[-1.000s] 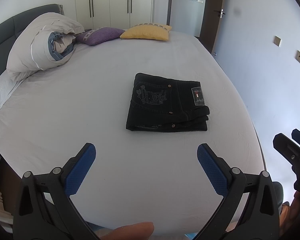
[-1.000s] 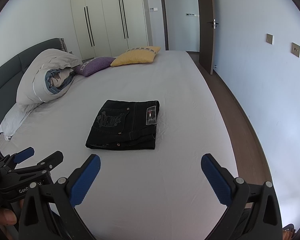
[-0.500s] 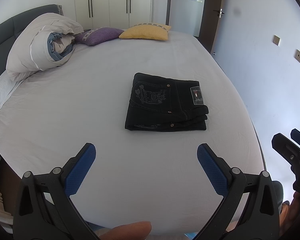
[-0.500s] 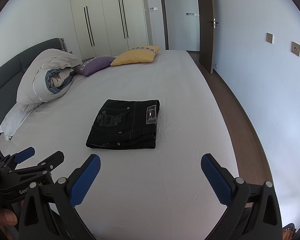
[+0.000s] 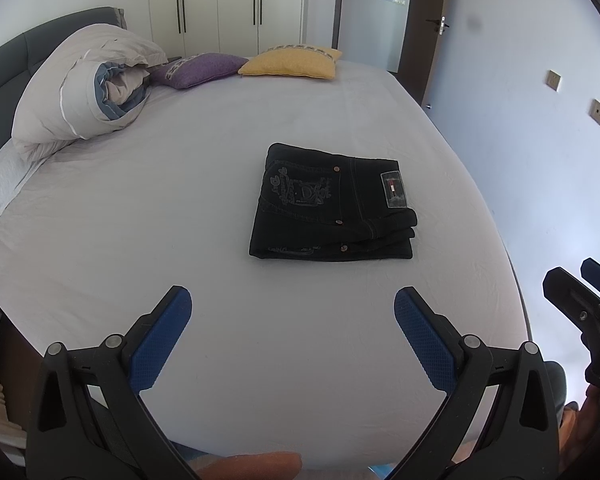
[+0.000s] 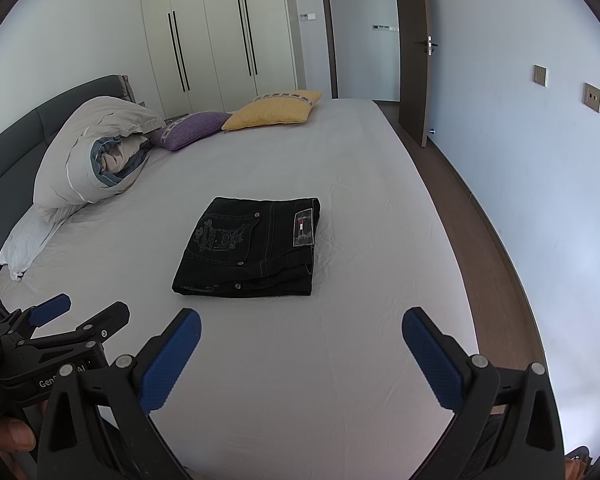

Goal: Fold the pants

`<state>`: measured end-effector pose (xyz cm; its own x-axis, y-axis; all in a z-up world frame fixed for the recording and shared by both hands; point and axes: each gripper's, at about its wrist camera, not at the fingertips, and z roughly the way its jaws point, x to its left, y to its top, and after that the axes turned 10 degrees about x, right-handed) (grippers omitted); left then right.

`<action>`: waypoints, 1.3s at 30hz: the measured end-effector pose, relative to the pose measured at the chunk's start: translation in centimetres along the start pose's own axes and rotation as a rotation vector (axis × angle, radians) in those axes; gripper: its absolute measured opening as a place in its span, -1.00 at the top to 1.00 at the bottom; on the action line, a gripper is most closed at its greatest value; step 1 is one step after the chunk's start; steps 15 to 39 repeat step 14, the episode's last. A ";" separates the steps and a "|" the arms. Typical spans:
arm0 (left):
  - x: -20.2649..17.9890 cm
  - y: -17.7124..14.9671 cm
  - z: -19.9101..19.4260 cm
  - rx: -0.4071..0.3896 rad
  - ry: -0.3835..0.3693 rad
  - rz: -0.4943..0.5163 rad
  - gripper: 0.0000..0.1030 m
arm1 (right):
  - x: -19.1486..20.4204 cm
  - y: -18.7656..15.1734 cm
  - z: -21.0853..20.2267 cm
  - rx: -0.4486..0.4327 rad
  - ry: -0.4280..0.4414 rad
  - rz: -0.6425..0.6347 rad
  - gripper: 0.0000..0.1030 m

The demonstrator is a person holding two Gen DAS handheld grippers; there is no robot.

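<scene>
Both grippers, our left gripper [image 5: 292, 308] and right gripper [image 6: 302, 330], hang with jaws spread wide and empty near the bed [image 5: 180, 216] edge, since the pants [image 5: 332, 208] beyond already lie folded mid-mattress; cushions [image 6: 272, 113] sit farthest.

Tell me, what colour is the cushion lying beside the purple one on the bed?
The cushion is yellow with a patterned band; the right wrist view shows it best.

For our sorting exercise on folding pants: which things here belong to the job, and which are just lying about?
Job:
pants, folded
bed
left tongs, open
right tongs, open

Lying about:
duvet
purple cushion
yellow cushion
white pillow
</scene>
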<state>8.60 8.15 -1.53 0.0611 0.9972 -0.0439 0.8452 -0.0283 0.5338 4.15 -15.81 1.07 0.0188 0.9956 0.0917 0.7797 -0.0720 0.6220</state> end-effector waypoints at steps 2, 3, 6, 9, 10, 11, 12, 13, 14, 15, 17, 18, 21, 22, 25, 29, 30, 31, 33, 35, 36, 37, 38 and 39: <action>0.1 -0.1 0.0 0.001 -0.003 0.001 -1.00 | 0.0 0.0 0.0 -0.001 0.000 0.001 -1.00; 0.1 -0.1 0.0 0.001 -0.002 0.001 -1.00 | 0.0 0.0 0.0 -0.001 0.000 0.001 -1.00; 0.1 -0.1 0.0 0.002 -0.002 0.001 -1.00 | 0.0 0.0 0.0 0.000 0.000 0.001 -1.00; 0.1 -0.1 0.0 0.001 -0.003 -0.001 -1.00 | 0.0 0.0 0.0 0.000 0.000 0.000 -1.00; 0.1 -0.1 0.0 0.000 -0.004 0.000 -1.00 | 0.0 0.0 0.0 0.000 0.000 0.000 -1.00; 0.1 -0.1 0.0 0.000 -0.006 0.001 -1.00 | 0.0 0.0 0.0 0.000 0.000 0.000 -1.00; 0.1 -0.2 0.0 -0.003 -0.010 -0.001 -1.00 | 0.0 0.0 0.0 0.000 0.000 0.000 -1.00; 0.1 -0.1 0.0 -0.003 -0.010 -0.002 -1.00 | 0.0 0.0 0.0 0.000 0.000 0.000 -1.00; 0.2 -0.1 0.0 -0.002 -0.010 -0.005 -1.00 | 0.0 0.0 0.0 0.000 0.001 0.002 -1.00; 0.2 -0.1 0.0 -0.002 -0.010 -0.005 -1.00 | 0.0 0.0 0.0 0.000 0.001 0.002 -1.00; 0.2 -0.1 0.0 -0.002 -0.010 -0.005 -1.00 | 0.0 0.0 0.0 0.000 0.001 0.002 -1.00; 0.2 -0.1 0.0 -0.002 -0.010 -0.005 -1.00 | 0.0 0.0 0.0 0.000 0.001 0.002 -1.00; 0.2 -0.1 0.0 -0.002 -0.010 -0.005 -1.00 | 0.0 0.0 0.0 0.000 0.001 0.002 -1.00; 0.2 -0.1 0.0 -0.002 -0.010 -0.005 -1.00 | 0.0 0.0 0.0 0.000 0.001 0.002 -1.00; 0.2 -0.1 0.0 -0.002 -0.010 -0.005 -1.00 | 0.0 0.0 0.0 0.000 0.001 0.002 -1.00; 0.2 -0.1 0.0 -0.002 -0.010 -0.005 -1.00 | 0.0 0.0 0.0 0.000 0.001 0.002 -1.00; 0.2 -0.1 0.0 -0.002 -0.010 -0.005 -1.00 | 0.0 0.0 0.0 0.000 0.001 0.002 -1.00; 0.2 -0.1 0.0 -0.002 -0.010 -0.005 -1.00 | 0.0 0.0 0.0 0.000 0.001 0.002 -1.00; 0.2 -0.1 0.0 -0.002 -0.010 -0.005 -1.00 | 0.0 0.0 0.0 0.000 0.001 0.002 -1.00; 0.2 -0.1 0.0 -0.002 -0.010 -0.005 -1.00 | 0.0 0.0 0.0 0.000 0.001 0.002 -1.00; 0.2 -0.1 0.0 -0.002 -0.010 -0.005 -1.00 | 0.0 0.0 0.0 0.000 0.001 0.002 -1.00; 0.2 -0.1 0.0 -0.002 -0.010 -0.005 -1.00 | 0.0 0.0 0.0 0.000 0.001 0.002 -1.00; 0.2 -0.1 0.0 -0.002 -0.010 -0.005 -1.00 | 0.0 0.0 0.0 0.000 0.001 0.002 -1.00; 0.2 -0.1 0.0 -0.002 -0.010 -0.005 -1.00 | 0.0 0.0 0.0 0.000 0.001 0.002 -1.00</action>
